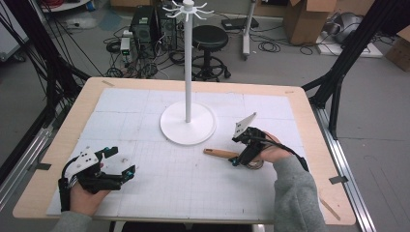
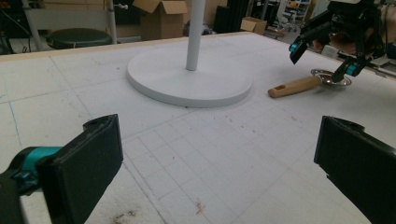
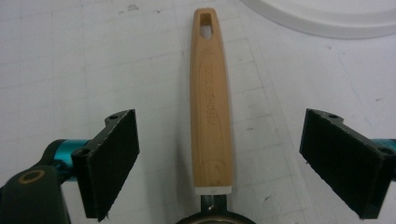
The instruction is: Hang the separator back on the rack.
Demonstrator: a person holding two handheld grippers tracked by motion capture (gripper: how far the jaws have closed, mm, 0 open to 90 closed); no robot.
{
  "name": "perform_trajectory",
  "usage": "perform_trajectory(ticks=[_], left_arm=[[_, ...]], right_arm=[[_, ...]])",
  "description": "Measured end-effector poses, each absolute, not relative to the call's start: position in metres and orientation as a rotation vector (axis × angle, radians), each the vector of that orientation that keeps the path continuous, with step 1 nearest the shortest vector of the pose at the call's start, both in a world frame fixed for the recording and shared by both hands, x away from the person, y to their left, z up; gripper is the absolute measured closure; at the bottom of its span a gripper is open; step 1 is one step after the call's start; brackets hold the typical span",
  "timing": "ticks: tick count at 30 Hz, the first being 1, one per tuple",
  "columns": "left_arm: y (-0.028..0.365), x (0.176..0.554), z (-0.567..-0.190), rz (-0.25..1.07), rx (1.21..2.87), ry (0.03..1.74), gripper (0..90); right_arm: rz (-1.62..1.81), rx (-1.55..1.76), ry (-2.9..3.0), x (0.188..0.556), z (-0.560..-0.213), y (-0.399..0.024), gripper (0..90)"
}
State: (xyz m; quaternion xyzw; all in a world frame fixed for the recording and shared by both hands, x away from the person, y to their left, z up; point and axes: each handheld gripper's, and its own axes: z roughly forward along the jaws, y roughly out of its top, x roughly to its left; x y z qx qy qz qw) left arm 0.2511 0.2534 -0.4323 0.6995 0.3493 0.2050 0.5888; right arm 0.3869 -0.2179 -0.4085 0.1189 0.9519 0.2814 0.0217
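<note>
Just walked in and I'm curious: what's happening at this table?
A person holds a two-jaw gripper in each hand. The right gripper hangs open over a small metal ladle with a wooden handle, jaws either side of the handle without touching it. The left gripper rests open on the white gridded table mat, apart. A white hook stand waits behind.

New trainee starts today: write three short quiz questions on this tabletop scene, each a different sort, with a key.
1. True or false: the right gripper is clamped on the wooden handle.
2. What stands at the middle of the table? A) white stand B) red bucket C) glass jar
3. Fill in: the handle's free end has a ___ cut through it.

Key: 1 false, the jaws stand apart on either side of it; 2 A, the white stand; 3 hole.
</note>
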Motion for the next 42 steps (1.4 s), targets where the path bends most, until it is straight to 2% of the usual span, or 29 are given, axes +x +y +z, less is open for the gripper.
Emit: perform_trajectory(ticks=[7, 15, 20, 22, 29, 32, 35, 42], left_arm=[[0.252, 0.251, -0.432, 0.479, 1.64, 0.801, 1.7], [0.253, 0.251, -0.432, 0.475, 1.636, 0.805, 1.7], [0.252, 0.25, -0.432, 0.474, 1.637, 0.805, 1.7], [0.252, 0.25, -0.432, 0.474, 1.64, 0.805, 1.7], [0.254, 0.249, -0.432, 0.477, 1.638, 0.807, 1.7], [0.254, 0.249, -0.432, 0.476, 1.636, 0.811, 1.7], [0.254, 0.249, -0.433, 0.472, 1.64, 0.813, 1.7], [0.254, 0.249, -0.433, 0.475, 1.639, 0.811, 1.7]], right_arm=[[0.841, 0.369, 2.968, 0.388, -0.413, -0.218, 11.5], [0.783, 0.391, 2.999, 0.39, -0.419, -0.219, 16.1], [0.784, 0.406, 3.023, 0.39, -0.419, -0.221, 24.9], [0.779, 0.41, 3.043, 0.39, -0.419, -0.224, 31.1], [0.731, 0.396, 3.049, 0.391, -0.419, -0.227, 42.2], [0.727, 0.392, 3.045, 0.391, -0.42, -0.227, 43.1], [0.702, 0.374, 3.037, 0.39, -0.419, -0.227, 49.4], [0.66, 0.371, 3.031, 0.388, -0.418, -0.227, 54.4]])
